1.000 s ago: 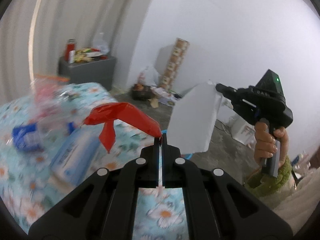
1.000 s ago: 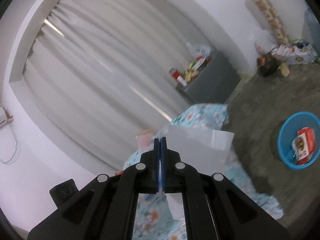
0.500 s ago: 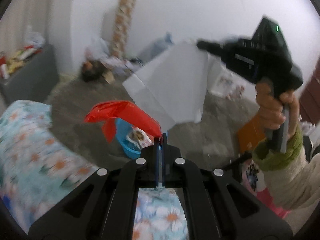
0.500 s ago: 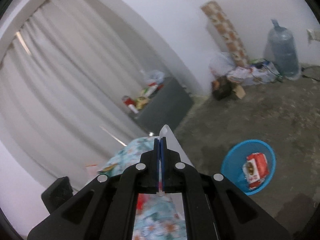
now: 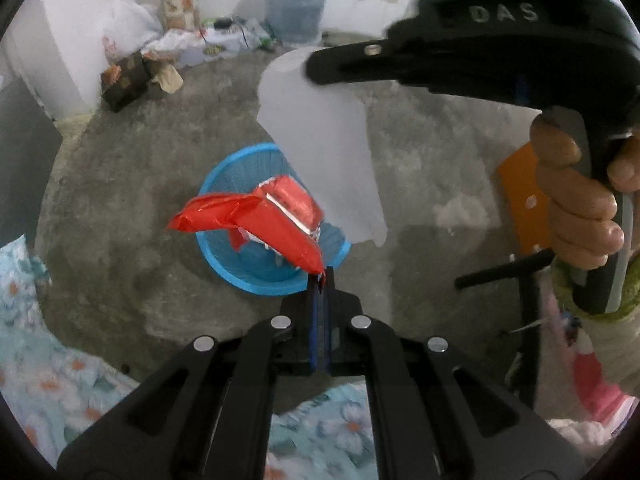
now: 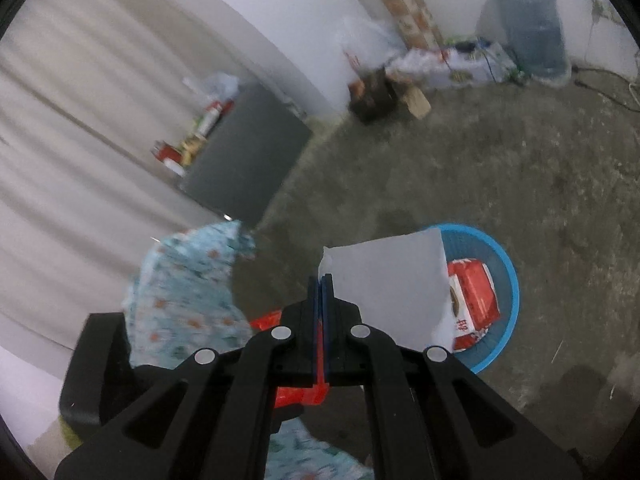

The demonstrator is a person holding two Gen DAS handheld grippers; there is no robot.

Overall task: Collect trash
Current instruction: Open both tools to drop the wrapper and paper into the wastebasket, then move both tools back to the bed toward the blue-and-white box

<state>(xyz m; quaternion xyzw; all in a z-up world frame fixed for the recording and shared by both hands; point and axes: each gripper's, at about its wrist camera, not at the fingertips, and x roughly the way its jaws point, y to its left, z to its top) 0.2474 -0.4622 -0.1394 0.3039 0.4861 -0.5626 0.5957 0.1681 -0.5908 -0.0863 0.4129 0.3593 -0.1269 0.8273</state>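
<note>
The grey concrete floor [image 5: 420, 168] is filling most of both views, with the floral-patterned bed cover [image 5: 36, 364] lying along the left wrist view's seven o'clock edge. A large clear water bottle [image 6: 528, 24] is standing against the white wall at one o'clock in the right wrist view, and a dark grey cabinet [image 6: 248, 164] is sitting at ten o'clock there. The round blue plastic mesh basket [image 5: 224, 184] is resting on the floor at the centre of the left wrist view, holding a red and white snack packet [image 6: 476, 300].

The person's hand [image 5: 580, 204] is gripping the right gripper's handle at three o'clock in the left wrist view. The right gripper [image 6: 323, 280] is holding its jaws fully closed on one corner of a white paper sheet [image 6: 392, 284], which is hanging over the basket's ten o'clock rim. The left gripper [image 5: 320, 276] is keeping its jaws pinched tight on the tail of a crumpled red plastic wrapper [image 5: 256, 216], which is stretching toward ten o'clock above the basket.
</note>
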